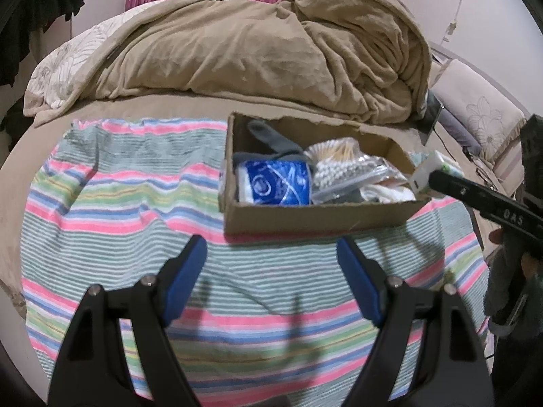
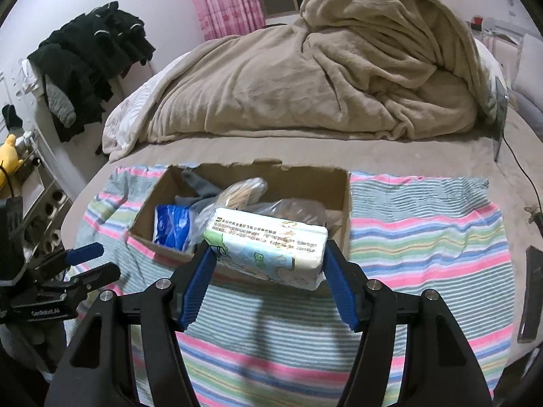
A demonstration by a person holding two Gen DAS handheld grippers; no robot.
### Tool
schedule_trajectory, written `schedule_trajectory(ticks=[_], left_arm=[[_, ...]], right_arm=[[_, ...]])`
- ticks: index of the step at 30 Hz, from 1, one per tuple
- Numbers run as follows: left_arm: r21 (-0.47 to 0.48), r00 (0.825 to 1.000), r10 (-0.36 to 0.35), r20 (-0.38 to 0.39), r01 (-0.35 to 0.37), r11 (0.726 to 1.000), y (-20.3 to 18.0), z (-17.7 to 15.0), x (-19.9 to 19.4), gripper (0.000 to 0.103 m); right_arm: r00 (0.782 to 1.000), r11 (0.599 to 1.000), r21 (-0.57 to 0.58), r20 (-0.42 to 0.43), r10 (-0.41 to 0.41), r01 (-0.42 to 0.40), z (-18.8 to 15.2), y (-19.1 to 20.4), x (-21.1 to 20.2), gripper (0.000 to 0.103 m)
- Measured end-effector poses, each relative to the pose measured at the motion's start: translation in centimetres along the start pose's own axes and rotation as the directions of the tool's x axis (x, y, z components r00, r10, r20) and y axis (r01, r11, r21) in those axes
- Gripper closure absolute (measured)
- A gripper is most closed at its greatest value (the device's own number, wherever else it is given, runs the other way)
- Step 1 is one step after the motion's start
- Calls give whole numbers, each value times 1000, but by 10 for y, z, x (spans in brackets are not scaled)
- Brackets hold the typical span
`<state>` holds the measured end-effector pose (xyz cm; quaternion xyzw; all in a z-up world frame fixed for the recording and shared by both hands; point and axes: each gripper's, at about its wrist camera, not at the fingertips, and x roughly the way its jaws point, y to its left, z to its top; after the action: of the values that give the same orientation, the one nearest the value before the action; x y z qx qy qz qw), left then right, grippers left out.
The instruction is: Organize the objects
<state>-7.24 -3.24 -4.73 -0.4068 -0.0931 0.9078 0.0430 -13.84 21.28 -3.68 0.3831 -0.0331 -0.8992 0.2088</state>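
A cardboard box [image 1: 305,217] sits on a striped towel [image 1: 112,203] on the bed. It holds a blue packet [image 1: 275,183], a bag of cotton swabs [image 1: 336,156], a grey item [image 1: 268,135] and other small bags. My right gripper [image 2: 268,257] is shut on a white and green tissue pack [image 2: 268,240] and holds it above the box's near edge [image 2: 156,247]. In the left wrist view the pack [image 1: 427,169] hangs at the box's right end. My left gripper [image 1: 271,251] is open and empty above the towel, in front of the box.
A crumpled beige blanket [image 1: 271,51] lies behind the box. Dark clothes [image 2: 88,61] hang at the left wall. A dark flat object [image 2: 532,291] lies at the towel's right edge, and a cable [image 2: 522,169] runs across the bed there. Pillows [image 1: 475,112] lie at the right.
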Motion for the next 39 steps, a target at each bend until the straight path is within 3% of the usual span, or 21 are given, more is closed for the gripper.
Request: schedule_trajectory(ticks=[12, 17, 22, 27, 34, 39], left_arm=[[-4, 1000, 4, -2, -4, 1000, 3, 3, 2, 23], [-3, 1000, 4, -1, -4, 1000, 4, 4, 2, 23], [-5, 1000, 5, -8, -5, 1000, 4, 6, 7, 23], [-4, 1000, 5, -14, -5, 1000, 3, 7, 11, 23], [-1, 999, 14, -28, -14, 1000, 4, 8, 17, 23], [-3, 999, 30, -39, -30, 1000, 4, 9, 21, 23]], right_arm=[[996, 999, 29, -84, 30, -27, 3, 2, 36, 35], [998, 1000, 24, -63, 14, -12, 8, -1, 38, 29], [1000, 999, 37, -23, -2, 3, 11, -11, 31, 28], [999, 998, 45, -36, -37, 39, 12, -22, 40, 28], [994, 994, -21, -12, -109, 109, 10, -16, 53, 24], [994, 994, -20, -11, -105, 105, 11, -17, 53, 24]])
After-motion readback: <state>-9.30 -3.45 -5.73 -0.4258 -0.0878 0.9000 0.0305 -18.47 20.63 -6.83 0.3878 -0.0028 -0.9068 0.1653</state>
